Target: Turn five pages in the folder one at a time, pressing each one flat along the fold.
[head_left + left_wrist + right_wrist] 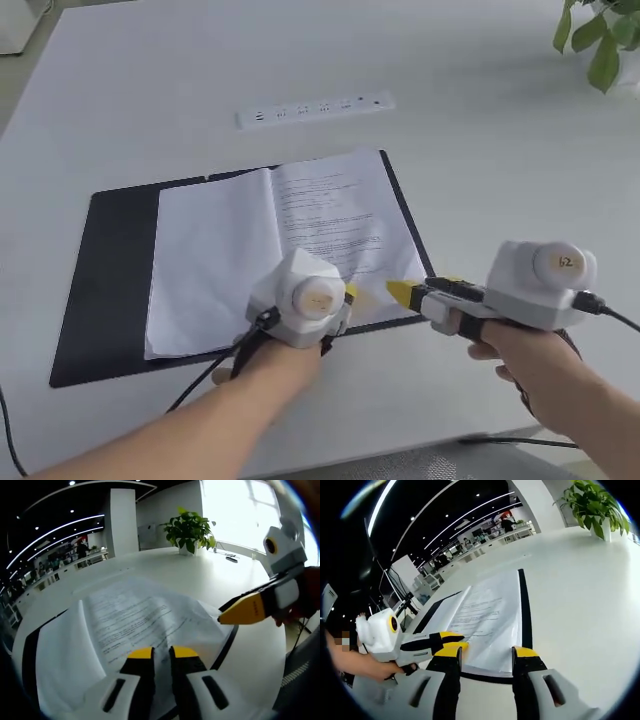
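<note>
The black folder [110, 250] lies open on the white table, with a blank left page [210, 260] and a printed right page [340, 225]. My left gripper [340, 285] rests over the lower edge of the printed page [135, 615], near the fold. Its yellow-tipped jaws [162, 653] stand almost together with only a slit between them. My right gripper [405, 292] hovers by the folder's lower right corner and points left at the page. Its jaws [487, 652] are open and hold nothing. The page [490, 610] lies just ahead of them.
A white power strip [315, 108] lies beyond the folder. A potted plant [600, 35] stands at the table's far right corner. Cables [200, 385] trail off the near table edge by my arms. Bare tabletop [500, 170] extends to the right of the folder.
</note>
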`<state>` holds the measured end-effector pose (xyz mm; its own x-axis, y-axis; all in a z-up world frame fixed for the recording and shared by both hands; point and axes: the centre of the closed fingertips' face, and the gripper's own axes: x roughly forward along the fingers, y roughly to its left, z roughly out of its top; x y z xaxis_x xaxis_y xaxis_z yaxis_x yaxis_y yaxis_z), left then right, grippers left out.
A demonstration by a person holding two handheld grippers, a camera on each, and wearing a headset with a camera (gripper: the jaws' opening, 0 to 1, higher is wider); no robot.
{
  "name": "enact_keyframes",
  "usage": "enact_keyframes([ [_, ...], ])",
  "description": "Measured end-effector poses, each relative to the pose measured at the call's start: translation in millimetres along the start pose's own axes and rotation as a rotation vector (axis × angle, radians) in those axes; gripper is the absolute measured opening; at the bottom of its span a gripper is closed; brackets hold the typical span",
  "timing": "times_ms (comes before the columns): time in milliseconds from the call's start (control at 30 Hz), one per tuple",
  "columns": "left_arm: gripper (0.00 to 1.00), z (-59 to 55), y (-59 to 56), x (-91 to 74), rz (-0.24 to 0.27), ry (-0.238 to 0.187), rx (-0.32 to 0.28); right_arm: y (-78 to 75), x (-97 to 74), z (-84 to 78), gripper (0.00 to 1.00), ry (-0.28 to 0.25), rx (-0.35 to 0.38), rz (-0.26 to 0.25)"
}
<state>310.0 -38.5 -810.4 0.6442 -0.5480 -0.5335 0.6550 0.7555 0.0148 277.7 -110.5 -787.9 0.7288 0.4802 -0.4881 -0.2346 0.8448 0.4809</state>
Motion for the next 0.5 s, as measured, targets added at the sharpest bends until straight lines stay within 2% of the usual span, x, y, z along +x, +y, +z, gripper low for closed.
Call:
enact_keyframes([
  [267,0.11,0.5,-0.2,0.3,-0.001,-0.002,-0.001,-3.5,-1.1,0.2,0.23,-0.003,0.028,-0.01],
  [367,0.11,0.6,-0.1,0.6,-0.002,-0.001,0.002,-8.2,-2.5,1.1,0.18,-0.013,0.074,-0.021],
  [467,0.11,0.9,-0.2,0.8,-0.002,0.0,0.002,-11.3,-4.4,3.2,0.12,-0.035,0.163,-0.019],
  [500,0.11,0.9,-0.2,0.9,-0.002,0.0,0.002,-11.7,-4.9,3.2,0.11,-0.036,0.166,-0.02],
])
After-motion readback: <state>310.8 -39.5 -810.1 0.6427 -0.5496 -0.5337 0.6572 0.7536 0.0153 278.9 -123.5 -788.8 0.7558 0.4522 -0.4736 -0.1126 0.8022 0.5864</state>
